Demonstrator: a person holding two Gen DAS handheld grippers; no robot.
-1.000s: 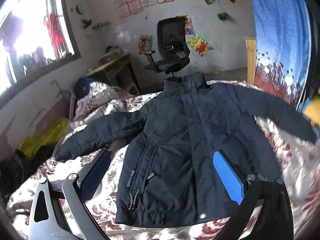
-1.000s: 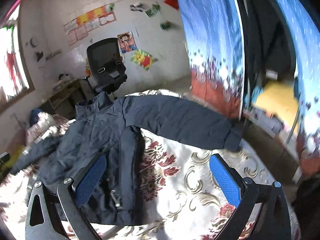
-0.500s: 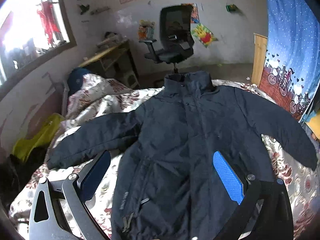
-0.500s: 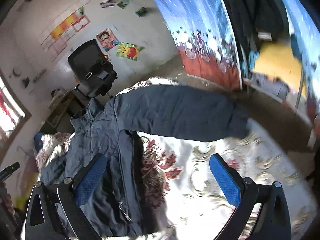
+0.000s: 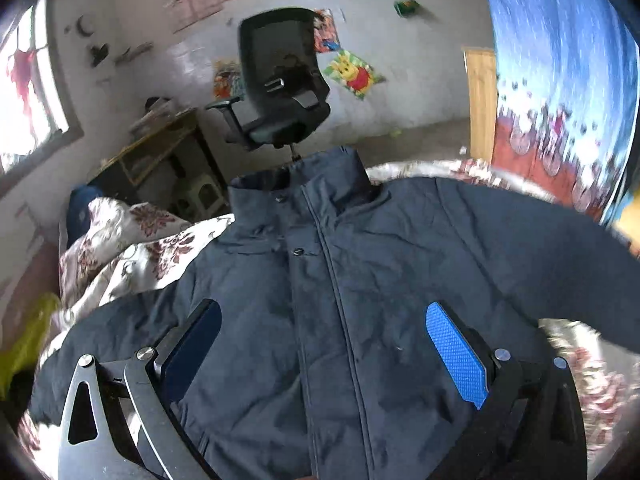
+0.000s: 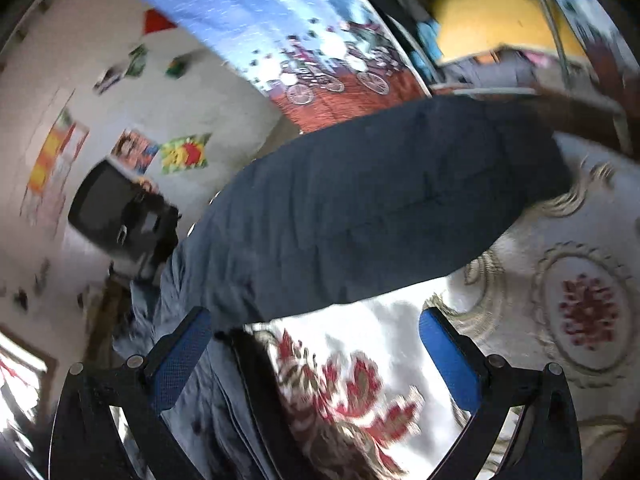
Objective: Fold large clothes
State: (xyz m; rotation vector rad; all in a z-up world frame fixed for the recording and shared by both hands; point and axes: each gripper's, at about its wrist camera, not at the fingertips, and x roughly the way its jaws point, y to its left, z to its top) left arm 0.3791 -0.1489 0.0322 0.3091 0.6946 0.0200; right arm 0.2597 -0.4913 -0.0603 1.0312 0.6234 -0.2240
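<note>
A dark navy padded jacket lies face up on a floral bedspread, collar toward the far end and both sleeves spread out. My left gripper hovers open over the jacket's chest, the front zipper line running between its blue pads. In the right wrist view the jacket's right sleeve stretches across the bedspread, its cuff toward the bed's right edge. My right gripper is open just in front of that sleeve, near the underarm, holding nothing.
A black office chair stands beyond the jacket's collar, next to a wooden desk. A blue patterned curtain hangs on the right. A window lights the left wall. A yellow-green object lies off the bed's left side.
Both grippers have moved forward and lower toward the jacket. The left one now sits over the chest; the right one has swung close to the right sleeve. Both stay open.
</note>
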